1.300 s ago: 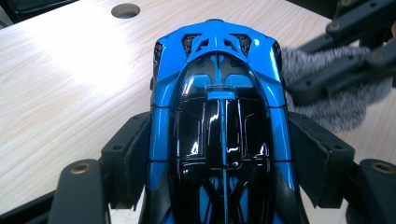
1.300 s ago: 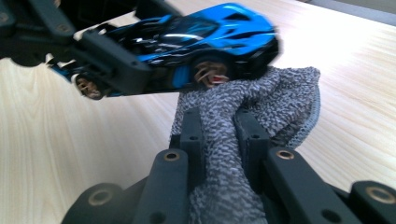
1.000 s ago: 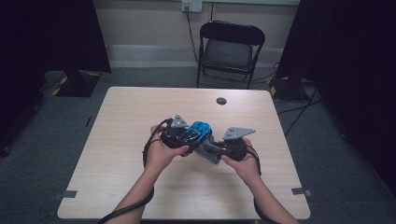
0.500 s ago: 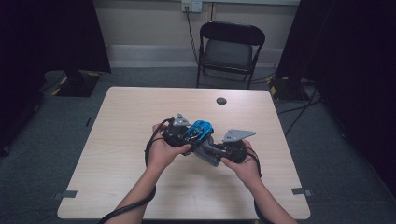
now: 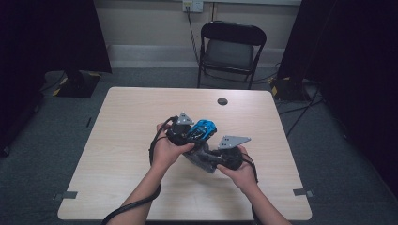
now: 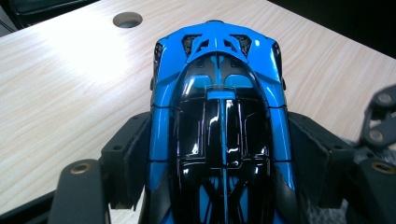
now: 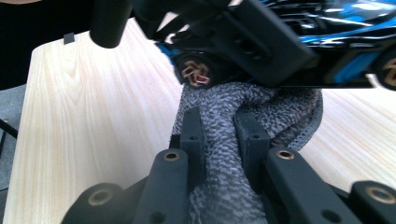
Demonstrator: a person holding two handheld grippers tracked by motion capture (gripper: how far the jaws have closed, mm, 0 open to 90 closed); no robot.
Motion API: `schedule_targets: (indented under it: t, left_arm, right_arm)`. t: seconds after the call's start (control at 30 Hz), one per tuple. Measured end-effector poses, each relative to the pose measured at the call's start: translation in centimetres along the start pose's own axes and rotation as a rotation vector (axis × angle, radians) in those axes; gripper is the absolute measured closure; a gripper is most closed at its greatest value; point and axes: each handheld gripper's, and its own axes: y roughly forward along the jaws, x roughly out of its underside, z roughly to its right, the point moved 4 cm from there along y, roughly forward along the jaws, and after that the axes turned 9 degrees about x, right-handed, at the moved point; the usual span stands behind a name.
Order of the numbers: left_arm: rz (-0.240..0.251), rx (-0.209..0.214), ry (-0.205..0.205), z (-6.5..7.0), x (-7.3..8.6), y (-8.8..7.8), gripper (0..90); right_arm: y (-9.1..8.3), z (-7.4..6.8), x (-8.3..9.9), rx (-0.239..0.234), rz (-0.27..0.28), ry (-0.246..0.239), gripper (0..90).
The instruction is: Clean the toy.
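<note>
Your left tongs (image 6: pixel 219 186) clamp the blue toy car (image 6: pixel 218 116) just above the desk (image 5: pixel 131 122); your right tongs (image 7: pixel 219 135) pinch the grey cloth (image 7: pixel 233 116) against its underside. You look mid-wipe: next, draw the cloth along the body.

Left hand-held gripper (image 5: pixel 193 132) clamps blue toy car (image 5: pixel 202 129); grey cloth (image 5: pixel 199 159) beneath.

High view looks down and forward over the table (image 5: pixel 131 187), hands mid-frame. Left gripper view sits tight above the blue toy car (image 6: pixel 219 121), facing the table's far edge. Right gripper view, low and close, shares that car at its upper right.
</note>
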Motion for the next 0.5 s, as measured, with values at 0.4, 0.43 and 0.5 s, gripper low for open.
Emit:
schedule_targets:
  t: [0.4, 0.43, 0.5]
  left_arm:
    - [0.014, -0.007, -0.016, -0.2, 0.1, 0.2, 28.3]
    - [0.014, -0.012, -0.014, -0.2, 0.1, 0.0, 28.3]
    - [0.014, -0.018, -0.011, -0.5, 0.2, -0.3, 28.3]
  right_arm:
    - [0.8, -1.4, 0.9, -0.052, -0.037, -0.037, 76.2]
    - [0.8, -1.4, 1.1, -0.054, -0.052, -0.050, 76.1]
    - [0.8, -1.3, 1.5, -0.047, -0.070, -0.064, 76.0]
